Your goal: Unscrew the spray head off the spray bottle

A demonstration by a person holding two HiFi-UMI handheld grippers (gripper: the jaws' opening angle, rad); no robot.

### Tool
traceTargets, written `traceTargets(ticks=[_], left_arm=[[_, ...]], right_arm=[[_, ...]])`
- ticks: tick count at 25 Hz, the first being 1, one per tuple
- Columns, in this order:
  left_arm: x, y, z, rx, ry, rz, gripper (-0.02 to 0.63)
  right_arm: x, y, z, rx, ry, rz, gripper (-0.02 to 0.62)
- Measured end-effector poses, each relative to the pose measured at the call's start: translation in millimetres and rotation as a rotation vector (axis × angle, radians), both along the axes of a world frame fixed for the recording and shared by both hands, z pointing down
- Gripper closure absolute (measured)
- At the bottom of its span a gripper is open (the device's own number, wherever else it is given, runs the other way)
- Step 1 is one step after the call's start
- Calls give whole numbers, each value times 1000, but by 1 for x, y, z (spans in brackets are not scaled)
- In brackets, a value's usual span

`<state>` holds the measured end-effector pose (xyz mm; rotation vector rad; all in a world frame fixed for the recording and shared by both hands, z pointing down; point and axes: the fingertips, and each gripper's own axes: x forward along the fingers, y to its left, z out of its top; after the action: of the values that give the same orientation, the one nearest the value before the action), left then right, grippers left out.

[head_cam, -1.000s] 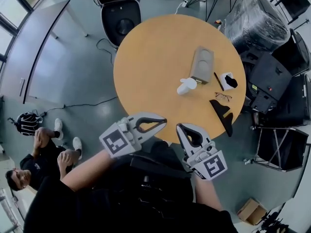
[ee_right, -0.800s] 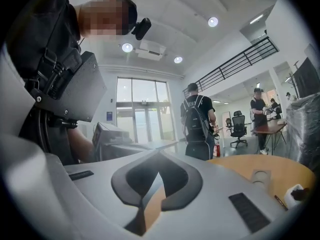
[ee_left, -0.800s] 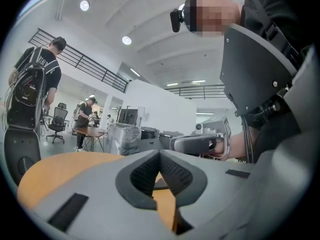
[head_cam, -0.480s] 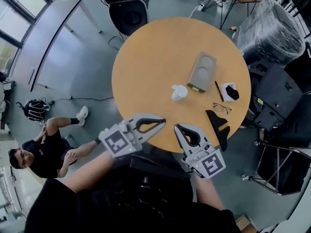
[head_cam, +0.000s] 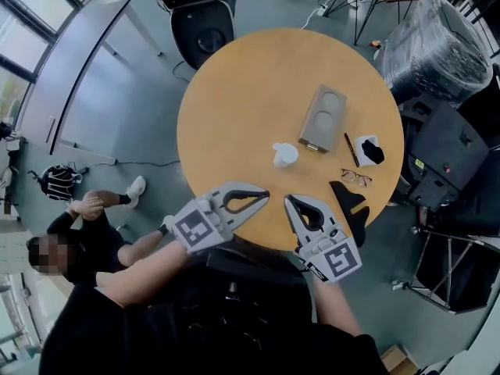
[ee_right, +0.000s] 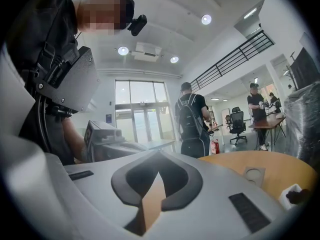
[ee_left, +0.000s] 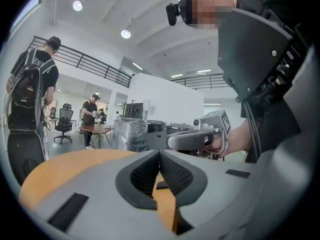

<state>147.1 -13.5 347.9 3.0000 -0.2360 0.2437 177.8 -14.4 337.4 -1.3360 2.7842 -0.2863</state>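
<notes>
A small white spray bottle (head_cam: 285, 154) sits near the middle of the round wooden table (head_cam: 234, 108), seen from above. Both grippers hang at the table's near edge, well short of the bottle and apart from it. My left gripper (head_cam: 264, 195) is shut with nothing between its fingers, and so is my right gripper (head_cam: 288, 202). Their tips point toward each other with a small gap. The left gripper view shows shut jaws (ee_left: 159, 156) and the right gripper (ee_left: 200, 136) beyond. The right gripper view shows shut jaws (ee_right: 158, 170) and the left gripper (ee_right: 107, 140). The bottle is in neither gripper view.
On the table lie a grey two-hollow tray (head_cam: 323, 118), a pen (head_cam: 351, 148), a white holder with a black item (head_cam: 367, 149), glasses (head_cam: 357, 177) and a black object (head_cam: 349, 201). A chair (head_cam: 205, 23) stands at the far edge, black cases (head_cam: 445, 155) to the right. A person (head_cam: 78, 244) sits on the floor at left.
The head view has shifted, so the table and bottle now sit a little lower and to the left. Both grippers stay shut in nearly the same place. The seated person has shifted.
</notes>
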Motion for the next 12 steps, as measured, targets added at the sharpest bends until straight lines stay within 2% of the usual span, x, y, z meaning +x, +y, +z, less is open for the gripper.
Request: traceTargets(ticks=[5, 6, 8, 12], left_arm=[[-5, -32, 25, 18, -24, 25, 595], [-5, -41, 36, 22, -34, 29, 561], [-5, -58, 63, 17, -55, 29, 560], [3, -92, 126, 12, -99, 31, 505]], right_arm=[[-2, -28, 19, -12, 15, 73, 594], [-1, -35, 26, -13, 16, 89, 594], [0, -50, 43, -27, 21, 117, 591], [1, -76, 84, -69, 40, 148, 570]])
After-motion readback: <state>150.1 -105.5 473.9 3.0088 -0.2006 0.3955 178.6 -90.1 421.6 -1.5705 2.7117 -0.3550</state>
